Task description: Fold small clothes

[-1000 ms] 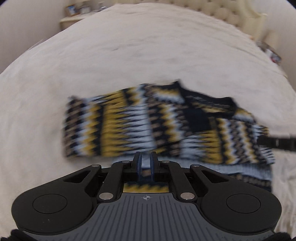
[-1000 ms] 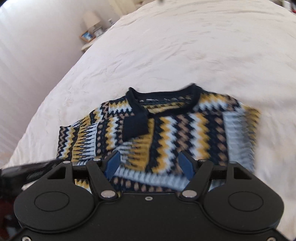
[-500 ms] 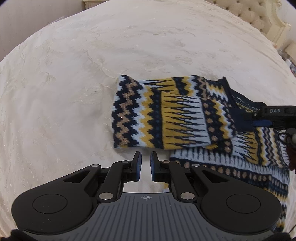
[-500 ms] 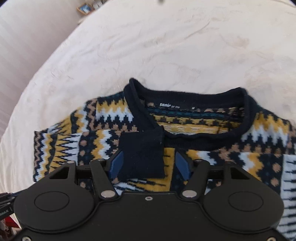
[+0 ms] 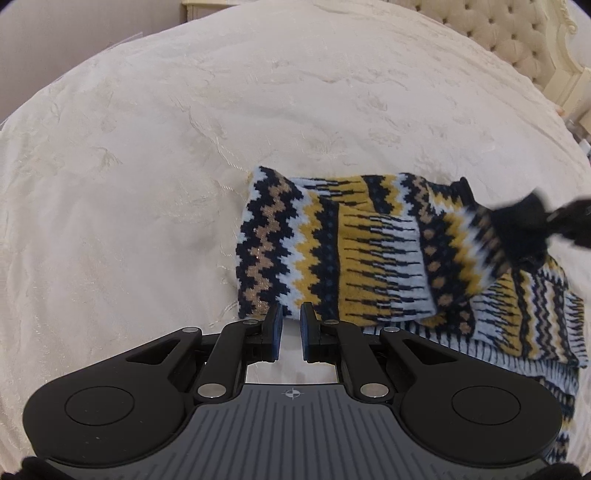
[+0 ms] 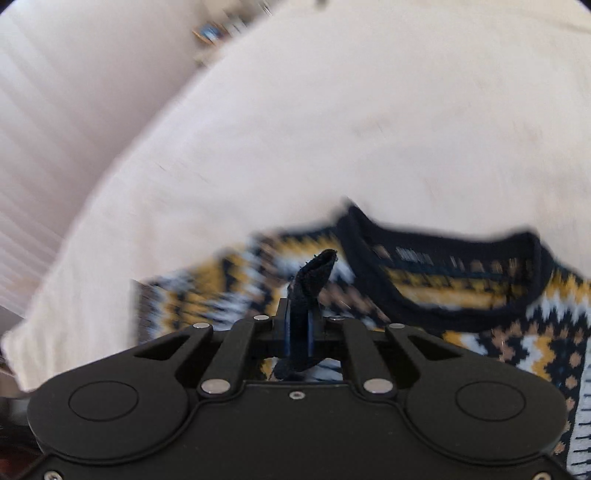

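A small knit sweater in navy, yellow, tan and pale blue zigzags lies on the cream bedspread; it also shows in the right wrist view with its navy collar. One sleeve is folded across the body. My left gripper is open by a narrow gap and empty, at the near edge of the folded sleeve. My right gripper is shut on the navy sleeve cuff and lifts it; it shows blurred at the right in the left wrist view.
A tufted cream headboard stands at the far right of the bed. A bedside table with small framed items is at the far left by the wall. Bedspread surrounds the sweater.
My left gripper let go of the sleeve and opened slightly. My right gripper closed on the navy cuff and lifted it off the sweater.
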{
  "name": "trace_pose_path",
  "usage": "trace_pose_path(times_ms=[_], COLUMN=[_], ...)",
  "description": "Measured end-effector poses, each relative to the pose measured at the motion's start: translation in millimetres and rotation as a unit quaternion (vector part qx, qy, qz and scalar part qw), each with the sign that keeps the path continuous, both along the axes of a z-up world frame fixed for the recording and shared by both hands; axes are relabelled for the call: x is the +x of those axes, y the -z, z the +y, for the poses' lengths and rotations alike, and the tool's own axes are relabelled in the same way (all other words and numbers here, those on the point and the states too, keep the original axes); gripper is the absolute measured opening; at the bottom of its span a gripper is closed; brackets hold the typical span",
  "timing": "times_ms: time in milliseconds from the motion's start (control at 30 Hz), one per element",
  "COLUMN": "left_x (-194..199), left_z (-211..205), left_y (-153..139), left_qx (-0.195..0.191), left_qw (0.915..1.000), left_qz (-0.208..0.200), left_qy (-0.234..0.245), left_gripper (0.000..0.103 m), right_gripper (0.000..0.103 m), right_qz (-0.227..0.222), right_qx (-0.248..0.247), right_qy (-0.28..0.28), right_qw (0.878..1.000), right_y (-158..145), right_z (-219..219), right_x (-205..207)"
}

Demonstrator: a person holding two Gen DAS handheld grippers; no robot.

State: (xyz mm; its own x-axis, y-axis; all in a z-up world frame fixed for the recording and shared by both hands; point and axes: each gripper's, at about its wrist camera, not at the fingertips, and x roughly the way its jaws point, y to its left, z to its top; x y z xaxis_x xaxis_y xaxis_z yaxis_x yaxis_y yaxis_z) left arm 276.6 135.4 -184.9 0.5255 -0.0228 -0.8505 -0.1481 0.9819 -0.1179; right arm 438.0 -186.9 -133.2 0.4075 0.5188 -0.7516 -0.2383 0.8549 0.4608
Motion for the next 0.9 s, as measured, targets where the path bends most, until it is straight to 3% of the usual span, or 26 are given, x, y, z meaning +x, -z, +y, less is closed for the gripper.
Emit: trace_pose_path(times_ms=[167, 267, 400, 533, 633, 767, 900], left_x=[-3, -4, -5, -5, -1, 8, 22], left_z=[-8, -17, -30, -41, -50, -64, -78], left_y=[-11, -15, -16, -17, -17, -22, -25], left_qx=[-0.002, -0.006, -0.01, -0.007, -0.004, 0.005, 0.006], left_qw=[0.9999, 0.9996, 0.999, 0.998, 0.997, 0.9947, 0.9923], left_qz=[-0.014, -0.022, -0.022, -0.021, -0.018, -0.029, -0.042], left_qy=[0.007, 0.018, 0.037, 0.059, 0.075, 0.098, 0.116], left_gripper=[0.01, 0.01, 0.01, 0.01, 0.01, 0.01, 0.011], right_gripper=[0.015, 0.015, 0.015, 0.015, 0.015, 0.015, 0.015], right_qz=[-0.07, -0.086, -0.059, 0.001, 0.026, 0.005, -0.017], right_qx=[0.034, 0.02, -0.052, -0.095, -0.101, -0.087, -0.092], right_qy=[0.029, 0.068, 0.123, 0.168, 0.178, 0.182, 0.215], right_qw=[0.997, 0.994, 0.989, 0.981, 0.978, 0.979, 0.972], right_y=[-68, -86, -64, -19, 1, -14, -27], right_z=[-34, -71, -118, -152, -159, -154, -161], right_x=[-27, -45, -61, -65, -67, -71, -79])
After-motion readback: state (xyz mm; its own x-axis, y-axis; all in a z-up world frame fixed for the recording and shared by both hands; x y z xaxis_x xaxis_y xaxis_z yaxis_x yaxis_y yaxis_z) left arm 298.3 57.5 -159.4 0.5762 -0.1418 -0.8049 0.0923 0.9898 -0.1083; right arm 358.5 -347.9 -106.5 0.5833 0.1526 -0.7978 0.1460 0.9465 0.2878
